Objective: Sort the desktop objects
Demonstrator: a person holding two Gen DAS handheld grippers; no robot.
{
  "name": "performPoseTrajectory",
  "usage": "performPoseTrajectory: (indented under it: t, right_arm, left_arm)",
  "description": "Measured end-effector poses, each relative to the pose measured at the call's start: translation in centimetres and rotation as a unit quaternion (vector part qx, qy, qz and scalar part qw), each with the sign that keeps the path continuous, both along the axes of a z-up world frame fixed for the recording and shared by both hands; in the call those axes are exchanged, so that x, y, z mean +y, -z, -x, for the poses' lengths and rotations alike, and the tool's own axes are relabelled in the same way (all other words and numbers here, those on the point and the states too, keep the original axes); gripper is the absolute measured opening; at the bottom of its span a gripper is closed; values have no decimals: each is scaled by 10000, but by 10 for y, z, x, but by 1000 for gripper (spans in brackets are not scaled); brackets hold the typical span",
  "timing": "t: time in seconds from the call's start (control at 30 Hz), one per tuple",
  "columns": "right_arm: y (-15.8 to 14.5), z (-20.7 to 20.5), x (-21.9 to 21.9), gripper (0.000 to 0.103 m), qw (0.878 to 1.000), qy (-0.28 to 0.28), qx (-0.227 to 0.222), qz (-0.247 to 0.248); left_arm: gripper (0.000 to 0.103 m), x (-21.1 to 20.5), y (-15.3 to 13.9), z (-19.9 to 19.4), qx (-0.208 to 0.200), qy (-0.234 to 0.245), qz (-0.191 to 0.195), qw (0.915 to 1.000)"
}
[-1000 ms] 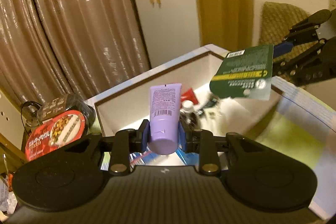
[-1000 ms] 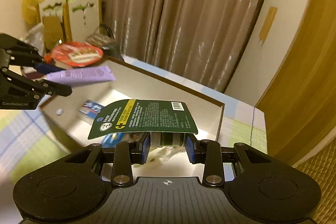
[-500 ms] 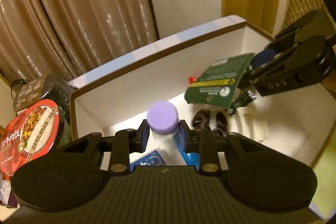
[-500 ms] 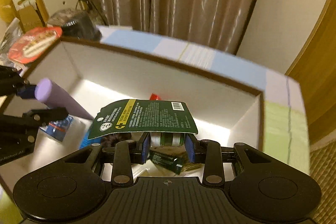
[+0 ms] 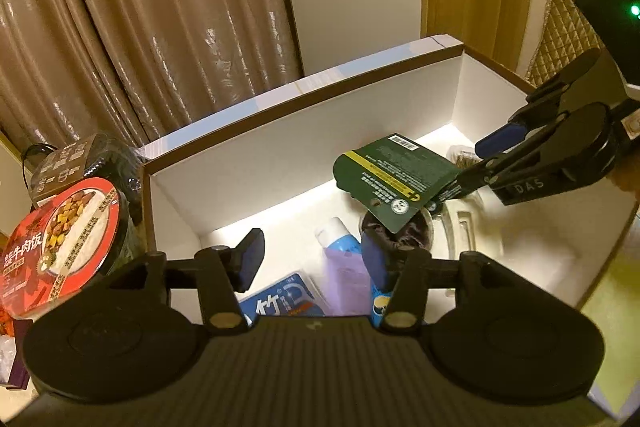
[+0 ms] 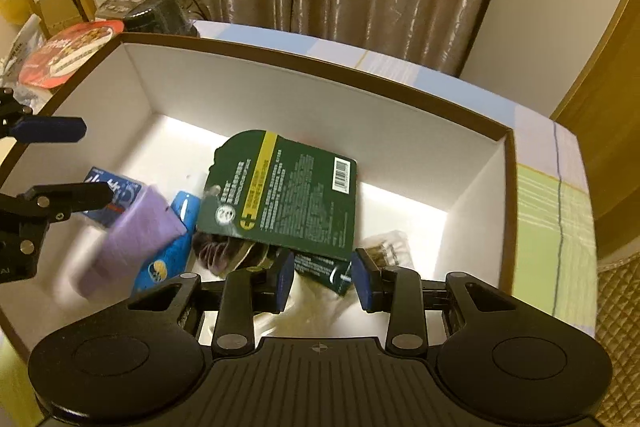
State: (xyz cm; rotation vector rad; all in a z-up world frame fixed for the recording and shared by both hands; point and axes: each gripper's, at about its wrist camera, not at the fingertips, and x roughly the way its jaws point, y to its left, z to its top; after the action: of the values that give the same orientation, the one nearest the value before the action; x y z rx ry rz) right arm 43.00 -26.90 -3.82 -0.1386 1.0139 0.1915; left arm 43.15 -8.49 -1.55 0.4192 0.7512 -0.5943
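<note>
A white cardboard box [image 5: 304,99] [image 6: 320,67] with a brown rim fills both views. My left gripper [image 5: 314,251] [image 6: 60,163] hangs open over its left half, nothing between the fingers. The purple tube [image 5: 348,273] [image 6: 132,239] is below those fingers inside the box, blurred. My right gripper [image 6: 323,281] [image 5: 474,163] is over the box's right half, shut on the blister end of a green carded pack [image 6: 280,195] [image 5: 392,183]. The card tilts down away from the fingers.
Inside the box lie a blue floss packet [image 5: 280,301] [image 6: 112,191], a blue tube [image 6: 172,239] and a dark purple scrunchie [image 5: 404,239] [image 6: 216,247]. A red-lidded meal bowl [image 5: 60,239] [image 6: 68,51] stands outside the box's left wall. Curtains hang behind the box.
My left gripper has opened and let go of the purple tube, which dropped into the box. The right gripper moved lower into the box, and the green card has swung downward.
</note>
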Motion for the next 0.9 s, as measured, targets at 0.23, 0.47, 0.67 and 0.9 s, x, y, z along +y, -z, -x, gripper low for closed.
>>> performPoseTrajectory:
  t: [0.23,0.47,0.67,0.9]
  right_arm:
    - [-17,26,16,100,9996,20,-291,25]
    - [-49,72,28,100,9970,58,-767,-17]
    - [-70,117,33,100,9944,313,-1008,-97]
    - [-88,160,27,103,9890,964,-1088,-281]
  left_arm:
    - [54,8,-14,18,0,-16,133,9999]
    - [73,22,-31,45,-81,-219,319,9992]
    - [102,35,-46,72,-267,-492,488,9972]
    - [102,45,-57,102,-180,-640,571,9961]
